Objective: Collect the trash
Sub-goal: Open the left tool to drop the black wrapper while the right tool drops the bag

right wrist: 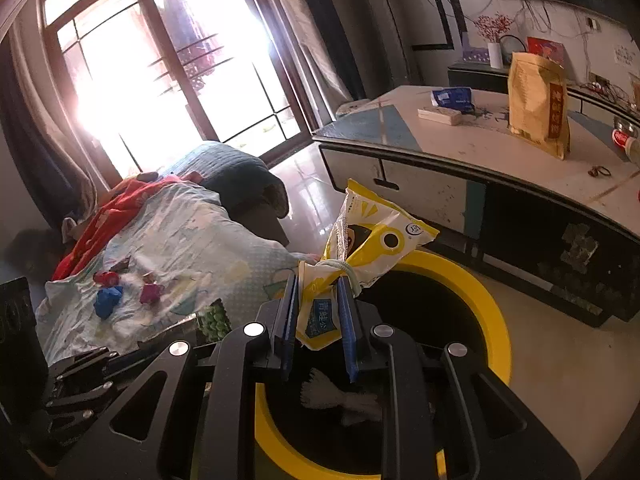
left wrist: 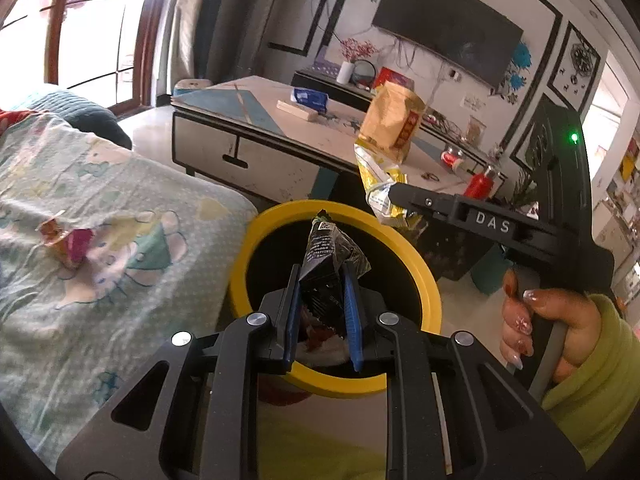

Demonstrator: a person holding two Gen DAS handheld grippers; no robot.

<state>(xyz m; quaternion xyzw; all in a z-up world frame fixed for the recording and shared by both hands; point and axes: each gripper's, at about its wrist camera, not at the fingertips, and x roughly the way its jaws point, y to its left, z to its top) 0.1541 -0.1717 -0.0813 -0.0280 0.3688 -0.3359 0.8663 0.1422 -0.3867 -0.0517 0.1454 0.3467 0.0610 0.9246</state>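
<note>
A round bin with a yellow rim (left wrist: 430, 280) and black inside stands on the floor beside the sofa. My left gripper (left wrist: 322, 276) is shut on a black crumpled wrapper (left wrist: 324, 252) held over the bin's opening. My right gripper (right wrist: 318, 280) is shut on a yellow and white snack bag (right wrist: 376, 240), which hangs above the bin's yellow rim (right wrist: 486, 304). In the left wrist view that same yellow bag (left wrist: 380, 188) shows at the tip of the right gripper's fingers (left wrist: 416, 200), held by a hand (left wrist: 552, 320) in a green sleeve. White crumpled trash (right wrist: 340, 398) lies inside the bin.
Small wrappers, orange and pink (left wrist: 66, 240) and blue, red and magenta (right wrist: 108, 300), lie on the patterned sofa cover (left wrist: 120, 184). A low table (left wrist: 256, 120) stands behind the bin with a gold bag (left wrist: 394, 120), a tissue pack (left wrist: 310, 98) and a red bottle (left wrist: 480, 184). A television (left wrist: 444, 28) hangs on the wall.
</note>
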